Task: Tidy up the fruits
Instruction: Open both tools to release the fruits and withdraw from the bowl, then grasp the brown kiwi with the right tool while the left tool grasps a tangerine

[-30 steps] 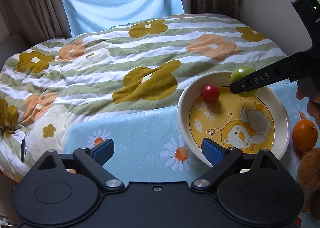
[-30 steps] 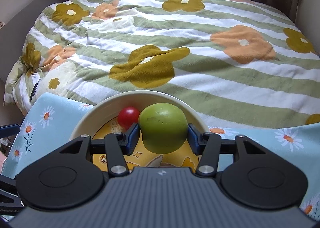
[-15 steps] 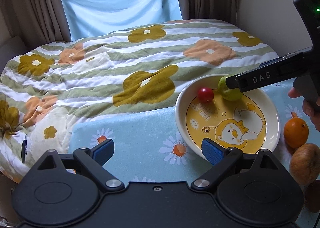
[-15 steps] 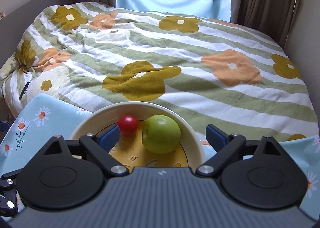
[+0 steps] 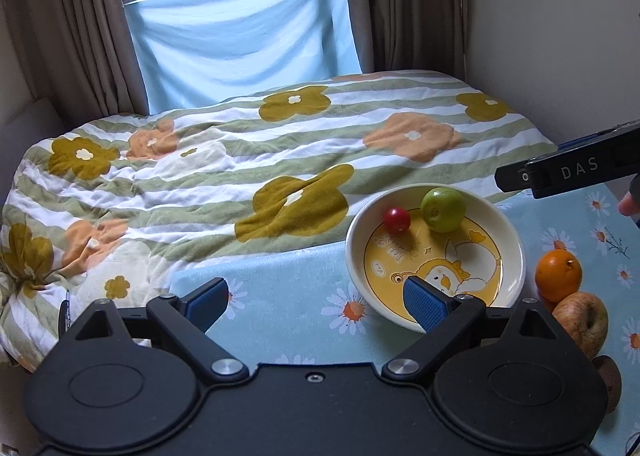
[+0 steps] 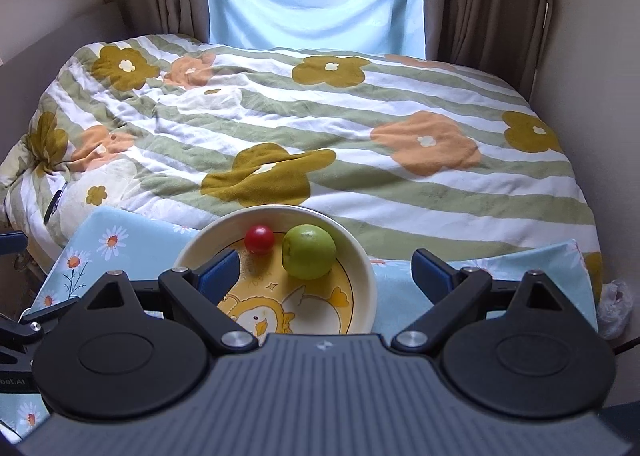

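A cream plate point(image 5: 514, 256) point(image 6: 366, 276) with a yellow duck picture holds a green apple point(image 5: 443, 209) point(image 6: 309, 251) and a small red tomato point(image 5: 397, 219) point(image 6: 259, 239). My right gripper point(image 6: 326, 274) is open, raised above and behind the plate, with the apple lying free ahead of its pads. Its black finger point(image 5: 560, 174) shows at the right edge of the left wrist view. My left gripper point(image 5: 316, 302) is open and holds nothing, left of the plate. An orange point(image 5: 558, 275), a brownish apple point(image 5: 584, 318) and a dark brown fruit point(image 5: 610, 382) lie right of the plate.
The plate and fruits rest on a light blue daisy-print cloth point(image 5: 288, 296) point(image 6: 104, 240). Beyond it lies a bed with a striped flower quilt point(image 5: 240, 160) point(image 6: 320, 128). Curtains and a blue sheet cover the window behind. A wall stands close on the right.
The right gripper let go of the green apple in the plate, opened wide, then drew back and up. The left gripper also rose and pulled back.
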